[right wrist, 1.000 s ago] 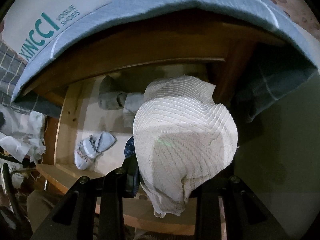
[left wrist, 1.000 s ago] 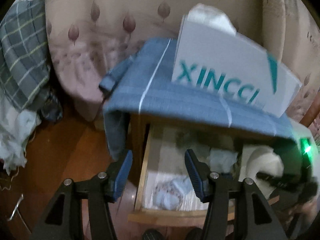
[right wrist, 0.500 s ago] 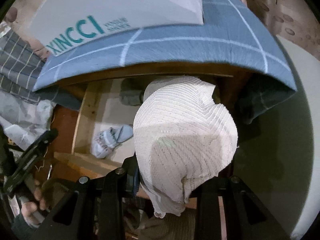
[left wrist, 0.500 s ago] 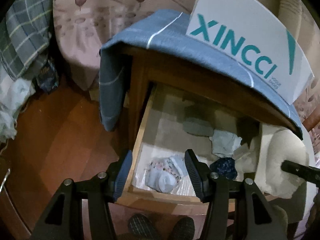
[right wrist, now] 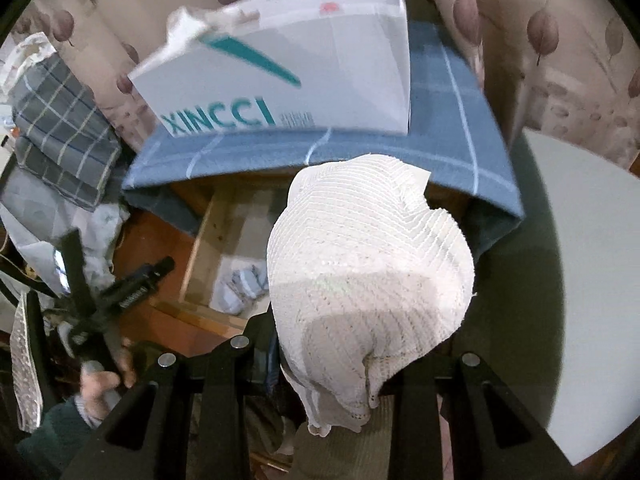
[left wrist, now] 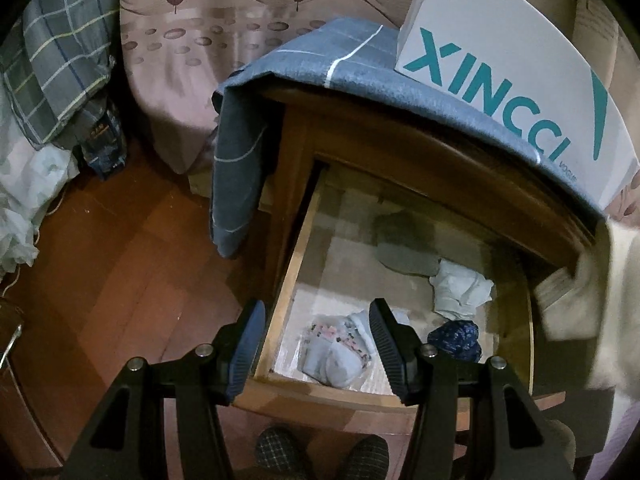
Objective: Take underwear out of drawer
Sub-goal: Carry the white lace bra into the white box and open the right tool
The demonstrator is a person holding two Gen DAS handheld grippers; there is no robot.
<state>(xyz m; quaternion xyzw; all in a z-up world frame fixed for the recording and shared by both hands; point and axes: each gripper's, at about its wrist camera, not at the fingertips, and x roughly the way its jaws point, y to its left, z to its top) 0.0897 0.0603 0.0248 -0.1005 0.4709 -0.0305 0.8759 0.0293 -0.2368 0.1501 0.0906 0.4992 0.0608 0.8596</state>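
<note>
The right tool (right wrist: 332, 364) is clamped on the white ribbed underwear (right wrist: 368, 276), which a second ago hung low against the drawer (left wrist: 288, 288) opening and now hangs above the blue checked cloth (right wrist: 440, 148) edge, clear of the drawer, with the white shoebox (right wrist: 304, 68) top in sight. The left tool (left wrist: 318, 348), jaws half spread with nothing between them, has sunk from the level of the nightstand top to hover over the drawer's front left corner. A rolled pale sock bundle (left wrist: 340, 348), a dark blue bundle (left wrist: 456, 340), a pale crumpled piece (left wrist: 460, 288) and a grey piece (left wrist: 404, 256) lie inside as before.
</note>
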